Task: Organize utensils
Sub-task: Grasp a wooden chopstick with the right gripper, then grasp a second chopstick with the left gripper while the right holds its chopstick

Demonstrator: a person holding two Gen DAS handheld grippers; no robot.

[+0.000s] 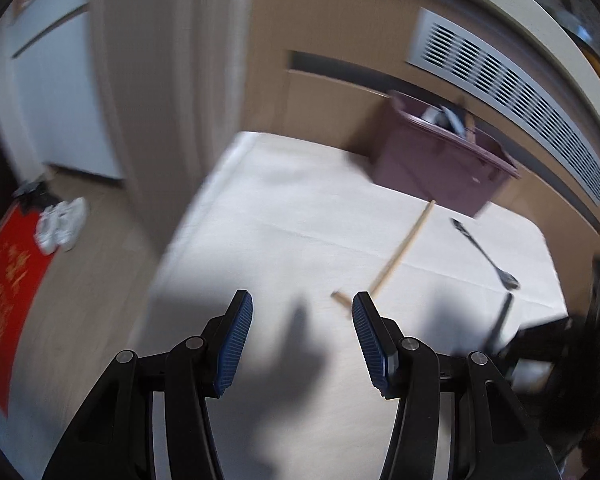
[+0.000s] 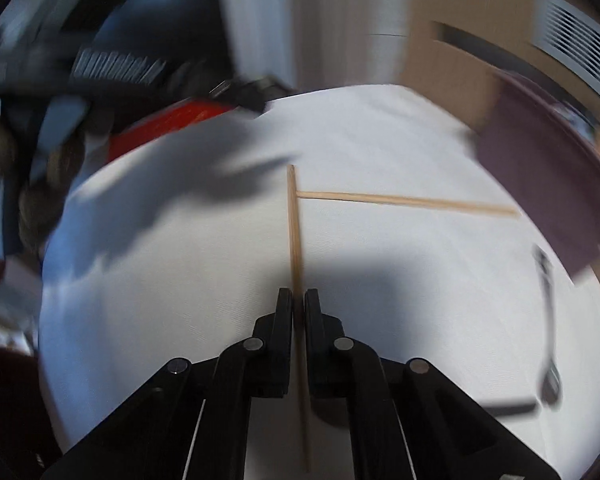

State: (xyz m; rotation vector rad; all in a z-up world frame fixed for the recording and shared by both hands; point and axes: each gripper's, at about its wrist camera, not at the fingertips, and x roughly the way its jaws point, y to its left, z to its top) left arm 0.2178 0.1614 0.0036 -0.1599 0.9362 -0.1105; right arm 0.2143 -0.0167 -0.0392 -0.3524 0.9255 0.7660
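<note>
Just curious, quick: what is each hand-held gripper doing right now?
Left hand-held gripper: open, holding nothing.
Right hand-held gripper: shut on a wooden chopstick.

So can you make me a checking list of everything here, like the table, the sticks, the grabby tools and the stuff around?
Surface: table under a white cloth, shadows across it.
Job's things: one thin wooden chopstick held; a second wooden chopstick lying on the cloth; dark metal fork on the cloth; purple plastic bin at the far edge with utensils inside.
Clutter: nothing seen on the cloth.
Grippers: left tool open, empty; right tool shut on the first chopstick.
Cables: nothing seen.
Surroundings: white slatted vent, red mat and white shoes on the floor.
</note>
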